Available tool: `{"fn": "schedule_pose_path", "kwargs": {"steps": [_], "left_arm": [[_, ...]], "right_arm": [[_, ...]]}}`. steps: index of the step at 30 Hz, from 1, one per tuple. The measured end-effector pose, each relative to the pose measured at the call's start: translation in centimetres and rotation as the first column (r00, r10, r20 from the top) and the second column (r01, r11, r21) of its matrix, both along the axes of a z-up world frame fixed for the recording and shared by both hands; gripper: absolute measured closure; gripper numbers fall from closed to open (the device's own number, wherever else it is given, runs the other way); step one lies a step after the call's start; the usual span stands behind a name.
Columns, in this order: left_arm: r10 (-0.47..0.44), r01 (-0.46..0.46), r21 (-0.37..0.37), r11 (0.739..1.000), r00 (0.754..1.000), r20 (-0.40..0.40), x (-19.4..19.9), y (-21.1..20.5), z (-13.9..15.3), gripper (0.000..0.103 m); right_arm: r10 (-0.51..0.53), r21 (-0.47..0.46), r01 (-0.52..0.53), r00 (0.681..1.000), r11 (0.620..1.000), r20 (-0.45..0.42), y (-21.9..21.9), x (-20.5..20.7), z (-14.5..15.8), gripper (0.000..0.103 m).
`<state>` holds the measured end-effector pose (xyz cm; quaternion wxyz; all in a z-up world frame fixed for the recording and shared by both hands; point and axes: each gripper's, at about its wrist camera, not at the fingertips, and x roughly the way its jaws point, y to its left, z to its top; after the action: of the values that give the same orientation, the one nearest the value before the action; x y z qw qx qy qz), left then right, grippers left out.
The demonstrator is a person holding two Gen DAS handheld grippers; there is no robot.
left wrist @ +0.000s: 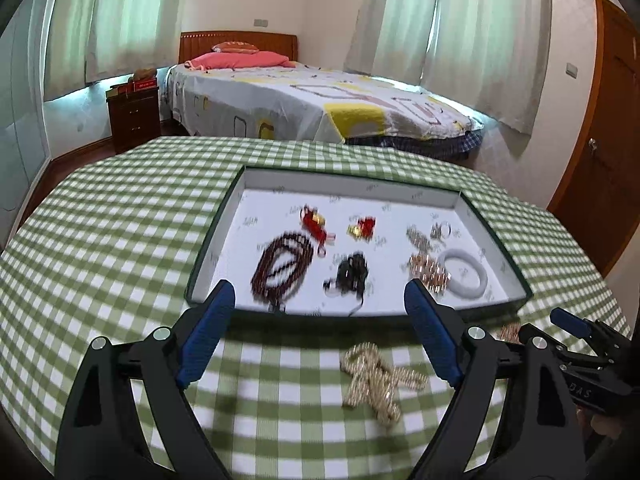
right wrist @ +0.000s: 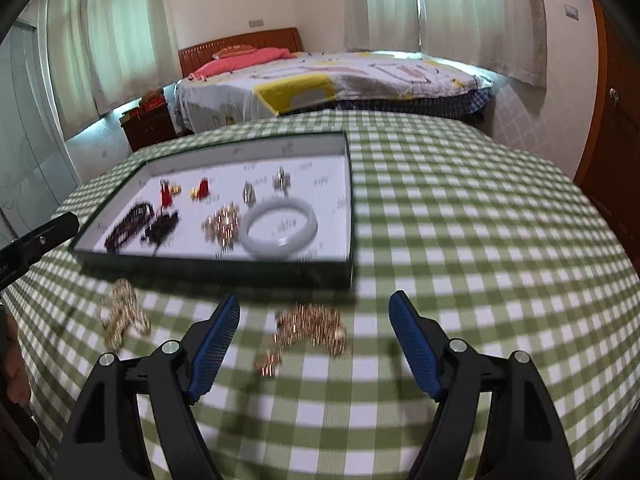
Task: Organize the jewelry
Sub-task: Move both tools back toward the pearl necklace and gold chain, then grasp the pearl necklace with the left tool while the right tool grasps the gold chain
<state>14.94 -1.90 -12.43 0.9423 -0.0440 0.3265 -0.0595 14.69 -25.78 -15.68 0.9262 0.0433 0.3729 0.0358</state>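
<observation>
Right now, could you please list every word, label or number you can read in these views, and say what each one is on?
"DAS": pale letters on the black body of the right gripper, seen in the left wrist view.
Small grey marks printed across the white lining of the tray: too blurred to read.
Red box on the nightstand: lettering too small to read.

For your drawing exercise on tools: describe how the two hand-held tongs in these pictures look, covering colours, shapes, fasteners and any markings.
Both tongs share one build. The left tongs and right tongs each have two black, angular plastic arms with triangular cut-outs, joined by round silver fasteners. Each finger ends in a blue ribbed pad. In the left wrist view, pale letters show on the black body of the right tongs; they are too small to read with confidence.
</observation>
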Motion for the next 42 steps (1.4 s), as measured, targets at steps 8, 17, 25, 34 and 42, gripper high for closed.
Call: {"fn": "schedule_pose_path", "kwargs": {"steps": [8,17,25,34,42], "left_arm": [[0.007,-0.007,0.012,1.000,0.999,-0.037,-0.9,0.1,-1.7,0.018],[-0.006,0.007,0.020,1.000,0.999,-0.052,-0.7,-0.5,-2.3,0.018],[-0.019,0.021,0.026,0.999,0.998,-0.060,-0.9,-0.9,-2.6,0.018],[-0.044,0.047,0.036,0.998,0.996,-0.075,-1.3,-1.7,-3.1,0.018],[-0.072,0.077,0.043,0.996,0.992,-0.103,-1.2,-2.7,-3.9,0.018]], "right_arm": [[0.002,0.003,-0.002,1.000,1.000,-0.025,0.2,0.6,-1.2,0.028],[-0.003,-0.037,0.001,0.998,0.999,-0.069,0.8,1.8,-2.1,0.046],[0.036,-0.034,-0.038,0.998,0.999,-0.054,1.3,0.7,-2.1,0.083],[0.056,-0.001,-0.057,0.998,0.998,-0.024,1.9,-1.0,-1.3,0.094],[0.068,-0.004,-0.068,0.998,0.998,-0.006,1.9,-1.1,-0.9,0.094]]}}
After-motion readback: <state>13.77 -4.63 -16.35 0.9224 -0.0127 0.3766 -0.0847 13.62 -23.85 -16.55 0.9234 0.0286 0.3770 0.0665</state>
